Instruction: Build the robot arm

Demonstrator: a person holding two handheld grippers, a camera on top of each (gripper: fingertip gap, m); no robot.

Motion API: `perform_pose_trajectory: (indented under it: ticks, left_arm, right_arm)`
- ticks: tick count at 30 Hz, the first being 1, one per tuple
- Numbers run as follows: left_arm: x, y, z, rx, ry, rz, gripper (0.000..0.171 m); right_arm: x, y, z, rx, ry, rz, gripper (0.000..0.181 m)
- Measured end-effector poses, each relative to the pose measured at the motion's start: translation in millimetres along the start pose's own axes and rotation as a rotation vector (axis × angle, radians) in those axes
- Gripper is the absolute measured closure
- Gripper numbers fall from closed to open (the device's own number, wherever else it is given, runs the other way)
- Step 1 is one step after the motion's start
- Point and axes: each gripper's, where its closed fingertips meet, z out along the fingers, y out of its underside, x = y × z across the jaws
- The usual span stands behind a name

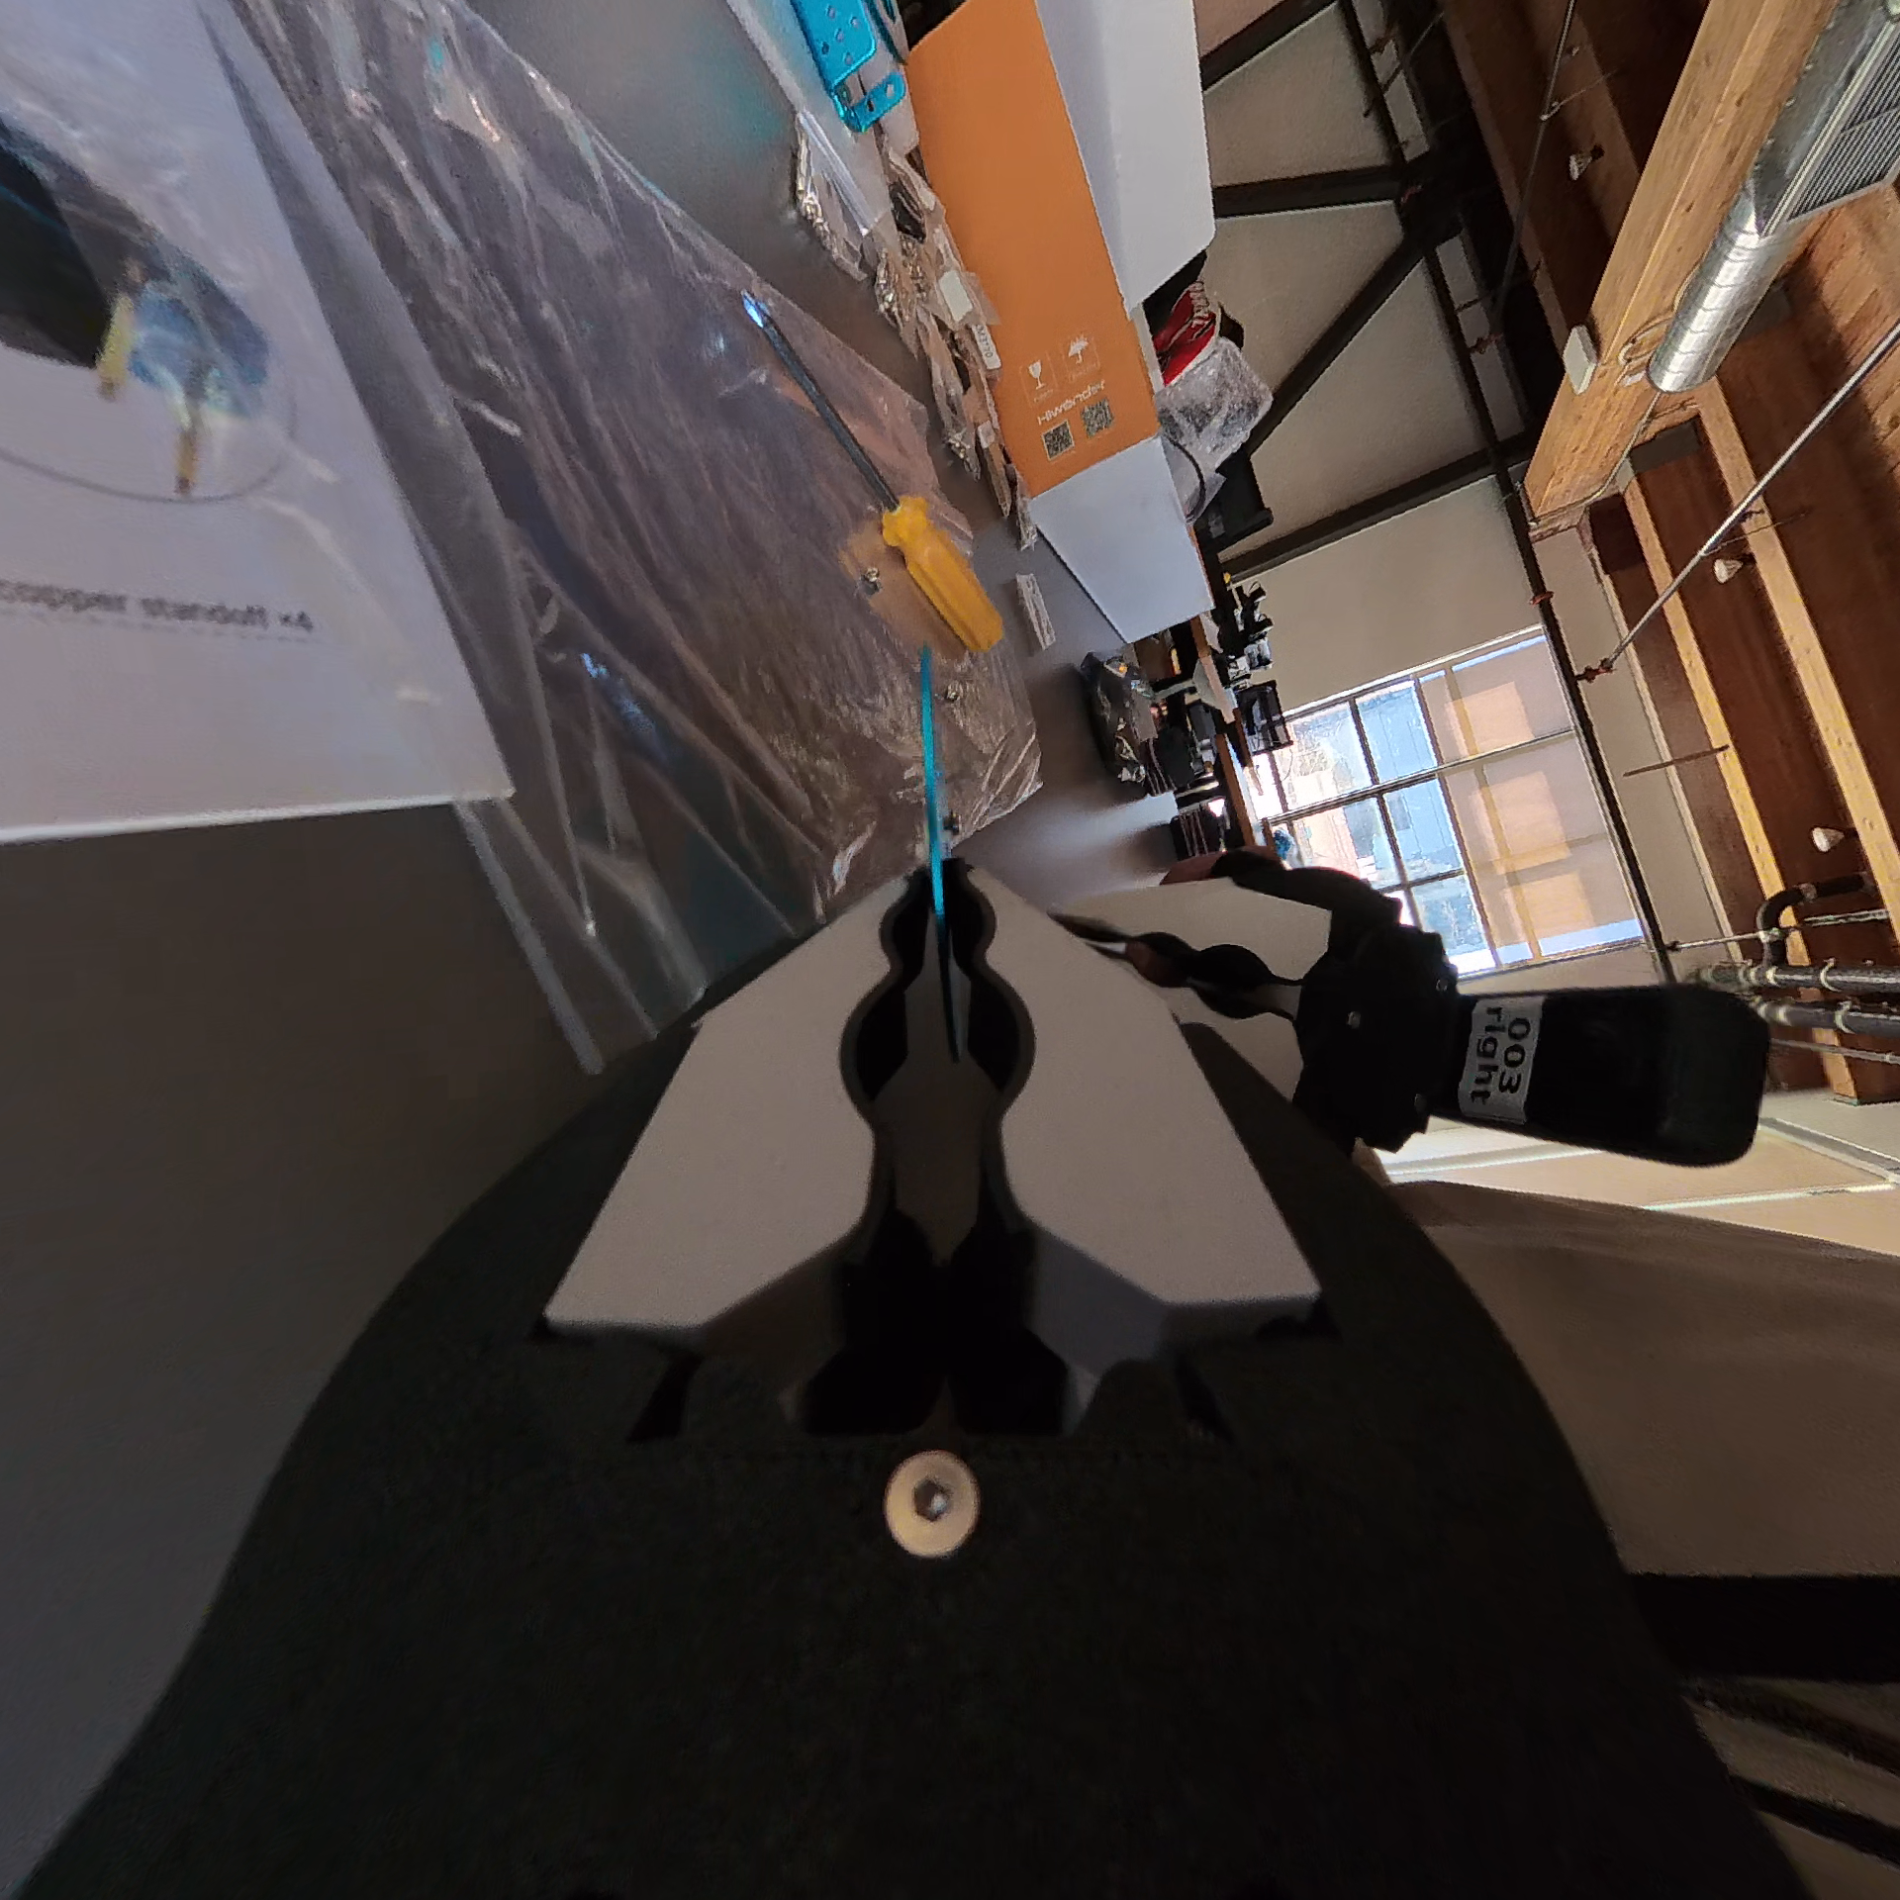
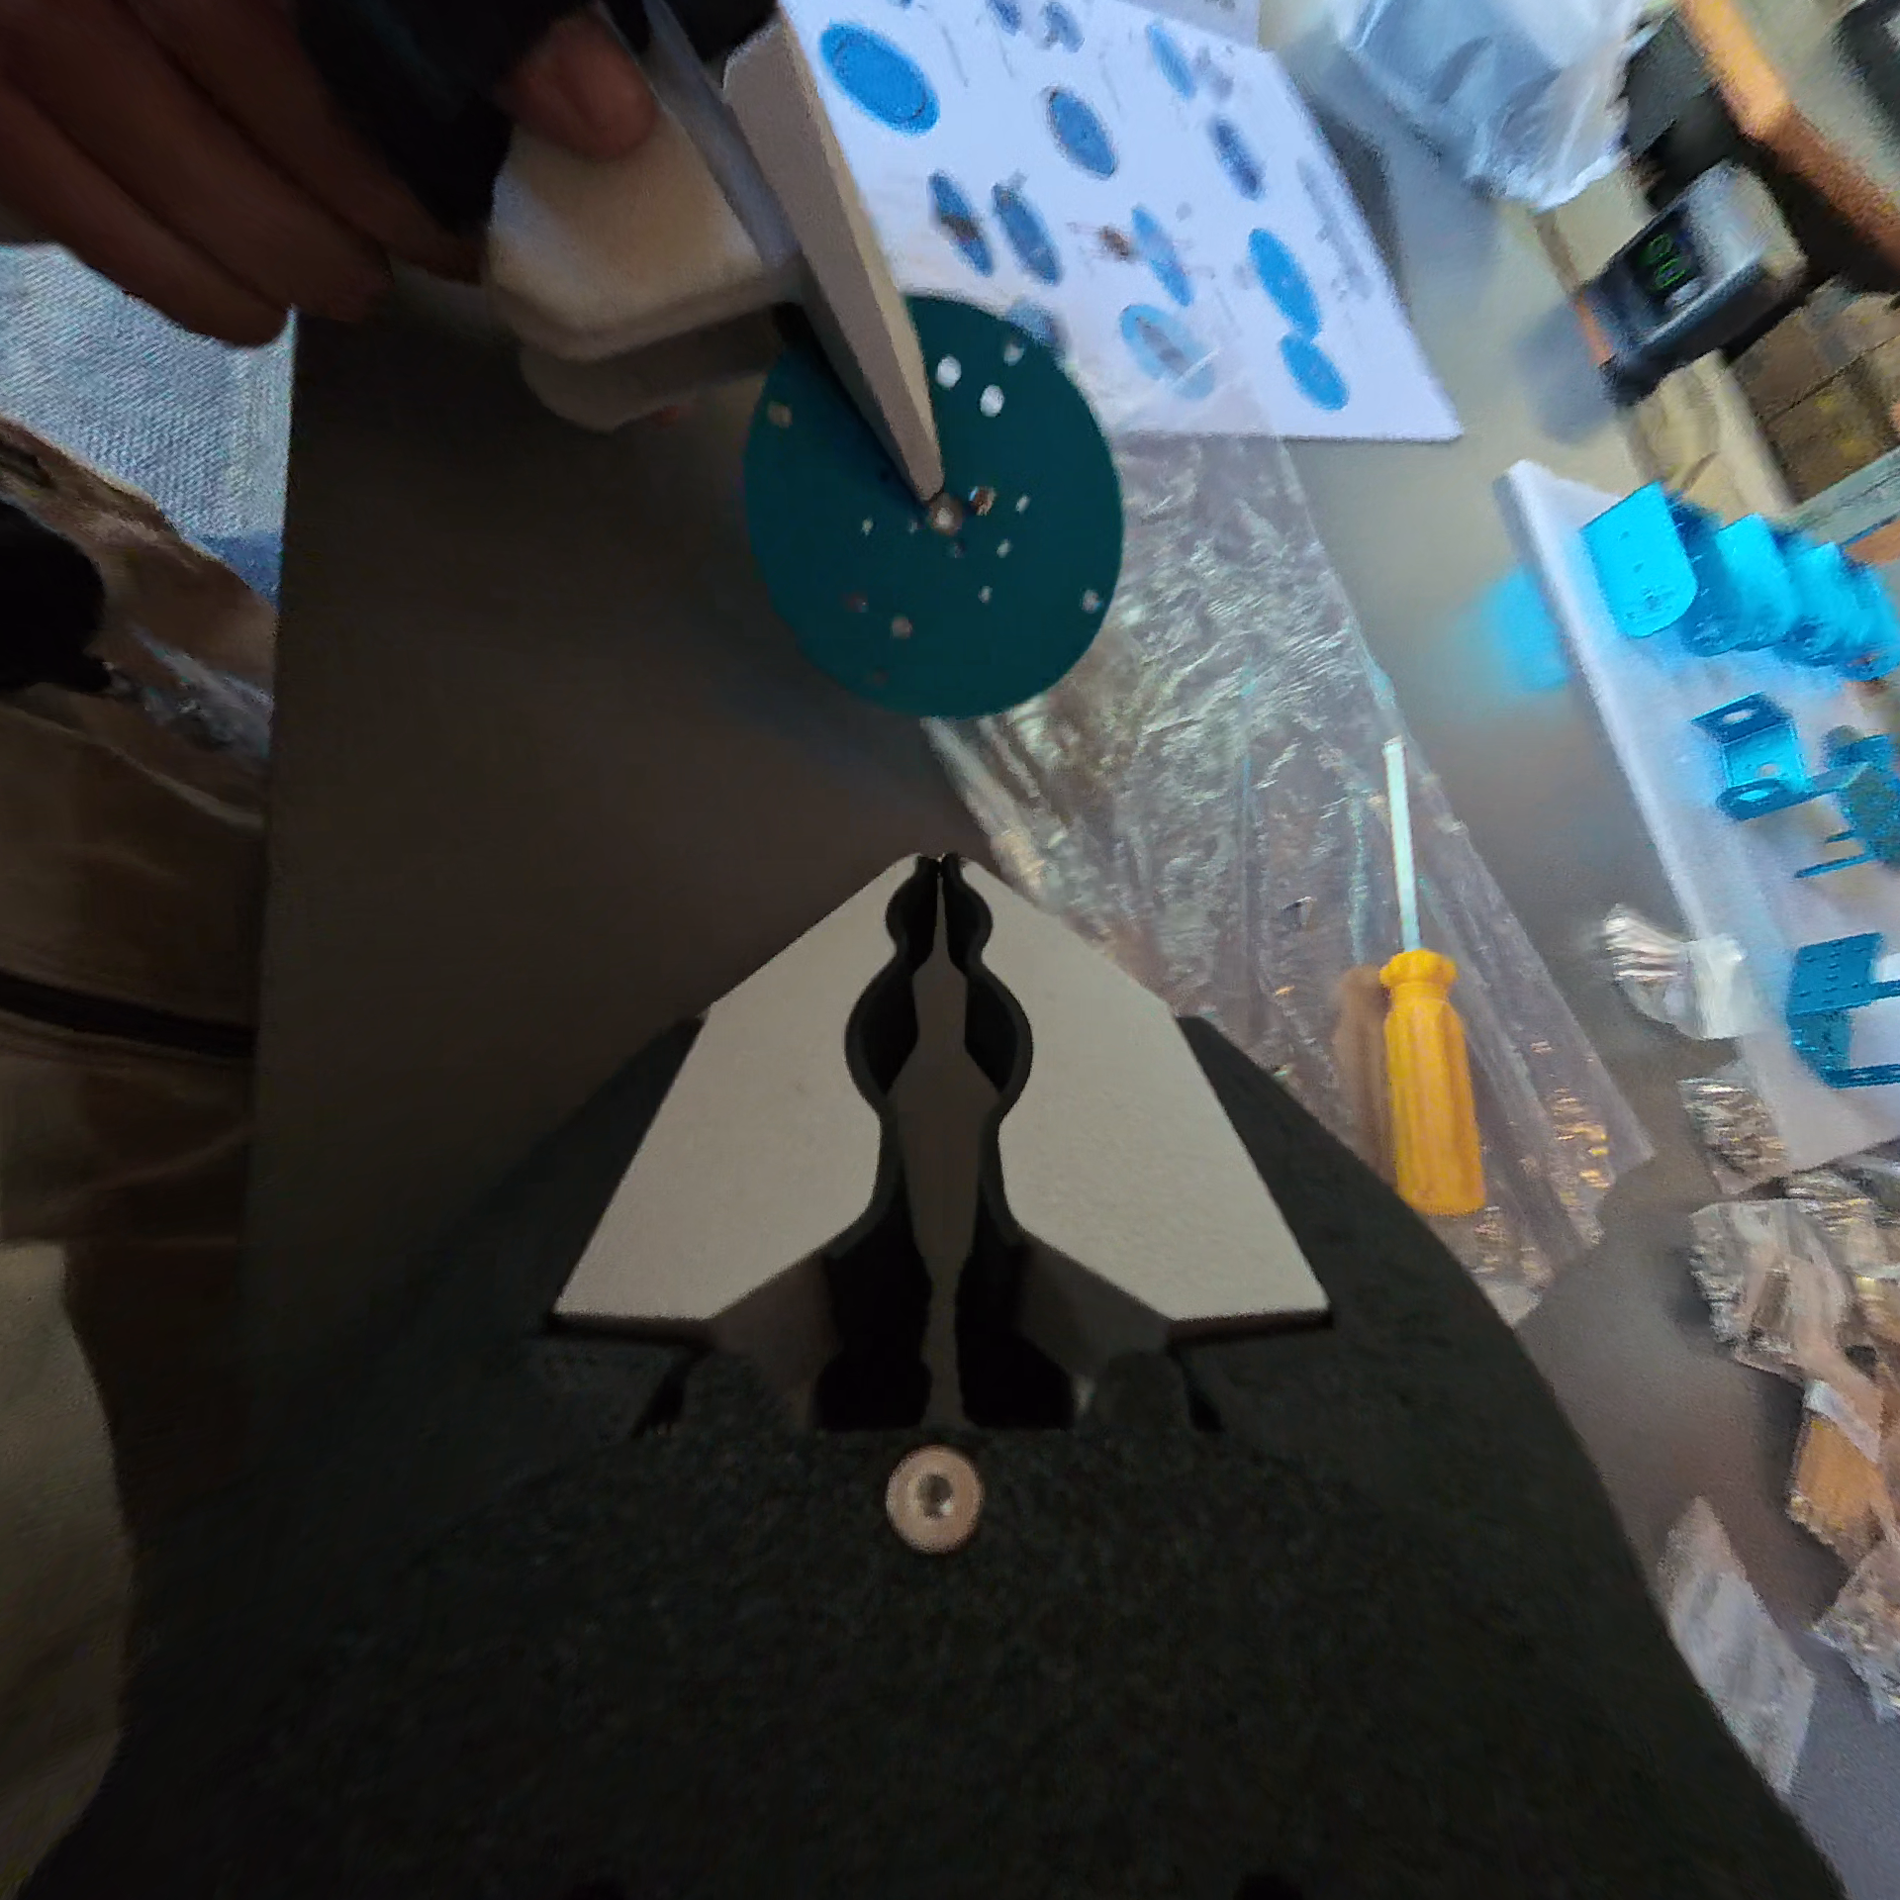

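1. Mostly: left gripper [image 1: 944,874] has its jaws pinched onto a thin blue-teal round metal disc with many small holes [image 2: 930,504], seen edge-on in the left wrist view [image 1: 938,823] and flat-on in the right wrist view, held up off the grey table surface [image 2: 535,771].
2. Right gripper [image 2: 943,862] has its jaws nearly together with only a hairline gap; a tiny dark bit may sit at the tips, too small to tell. It is near the disc but apart from it.
3. A small silvery screw or nut [image 2: 944,514] sits at the disc's centre, touching the left gripper's finger tip [image 2: 925,463].
4. A hand [image 2: 257,154] grips the left gripper's body.
5. Containers: a crinkled clear plastic bag [image 2: 1234,720] lies flat on the table; contents unclear. Small clear packets of hardware [image 2: 1768,1285] are piled at the right edge.
6. An orange and white cardboard box [image 1: 1038,257] rests on the table; contents not visible.
7. A yellow-handled screwdriver [image 2: 1429,1090] lies on the plastic bag.
8. A white printed instruction sheet with blue part pictures [image 2: 1182,206] lies beyond the disc.
9. Bright blue metal brackets [image 2: 1748,596] sit on a white tray-like piece [image 2: 1604,720] to the right.
10. Room: wooden ceiling beams [image 1: 1696,206], a silver duct [image 1: 1748,236], large window panes [image 1: 1460,802].
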Motion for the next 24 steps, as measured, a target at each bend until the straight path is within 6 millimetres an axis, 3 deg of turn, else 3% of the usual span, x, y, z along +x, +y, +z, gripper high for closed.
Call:
perform_pose_trajectory:
  ticks: [5, 9, 24]
  left_arm:
    - [13, -8, 16, -0.007, 0.09, -0.104, 0.167]
    - [17, -14, 19, 0.009, 0.085, -0.109, 0.167]
    - [8, -15, 23, -0.004, 0.049, -0.084, 0.167]
  right_arm:
    - [32, -35, 5, 0.156, 0.188, -0.18, 0.181]
    - [38, -56, 12, 0.205, 0.316, -0.369, 0.181]
    - [29, -48, 36, 0.068, 0.254, -0.392, 0.181]
